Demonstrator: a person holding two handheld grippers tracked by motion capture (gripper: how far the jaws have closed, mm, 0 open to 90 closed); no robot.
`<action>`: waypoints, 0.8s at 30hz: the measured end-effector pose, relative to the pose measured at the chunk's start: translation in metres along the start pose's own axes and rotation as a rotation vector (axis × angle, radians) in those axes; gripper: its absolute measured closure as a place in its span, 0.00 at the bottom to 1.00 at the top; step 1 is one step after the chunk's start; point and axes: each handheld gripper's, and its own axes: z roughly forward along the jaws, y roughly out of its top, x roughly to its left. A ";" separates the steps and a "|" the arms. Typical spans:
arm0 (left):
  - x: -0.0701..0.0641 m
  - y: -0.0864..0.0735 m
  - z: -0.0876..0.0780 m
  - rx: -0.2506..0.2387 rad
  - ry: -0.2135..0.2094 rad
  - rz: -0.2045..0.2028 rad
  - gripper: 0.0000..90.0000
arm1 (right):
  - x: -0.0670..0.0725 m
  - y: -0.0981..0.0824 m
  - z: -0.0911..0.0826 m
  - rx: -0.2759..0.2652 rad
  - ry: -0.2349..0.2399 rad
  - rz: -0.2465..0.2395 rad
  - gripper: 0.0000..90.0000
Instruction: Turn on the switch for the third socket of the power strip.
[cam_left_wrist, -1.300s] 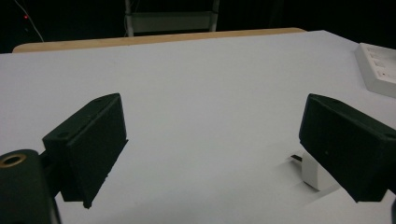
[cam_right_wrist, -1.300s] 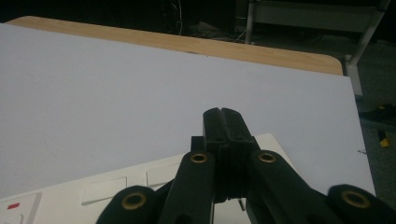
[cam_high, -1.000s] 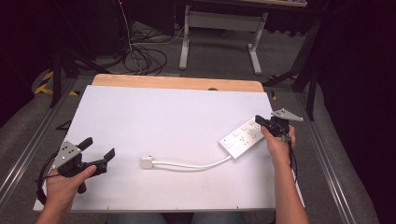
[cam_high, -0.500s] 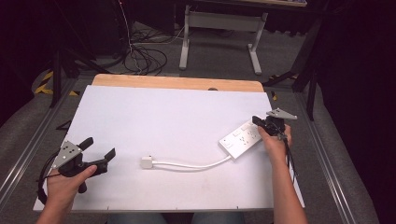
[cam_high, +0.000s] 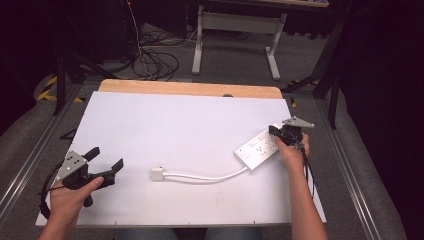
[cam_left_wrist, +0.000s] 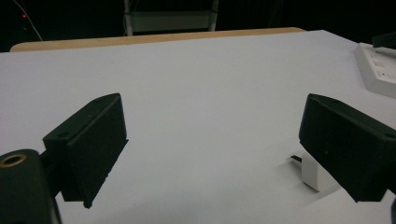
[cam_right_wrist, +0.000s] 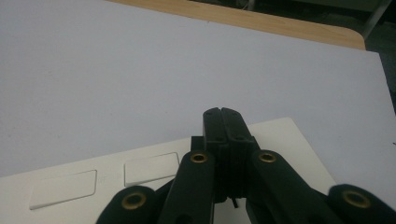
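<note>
Right gripper (cam_high: 278, 134) clenched empty, pressing down on power strip (cam_high: 257, 149) far end. Plug (cam_high: 157, 173) unplugged, left of strip. Left gripper (cam_high: 105, 164) released, idle beyond plug. Plugging-in remains.

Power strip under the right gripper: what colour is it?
White, like its cable; the power strip shows best in the high view.
</note>
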 end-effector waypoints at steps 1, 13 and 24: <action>0.000 0.000 0.000 0.000 -0.003 0.002 0.09 | 0.000 -0.001 0.001 0.004 0.001 -0.003 1.00; -0.001 0.000 0.001 -0.001 -0.004 -0.004 0.09 | 0.001 -0.002 0.002 0.008 0.002 0.004 1.00; -0.002 0.000 0.002 0.000 -0.007 -0.001 0.09 | 0.001 -0.003 0.002 0.000 -0.003 0.005 1.00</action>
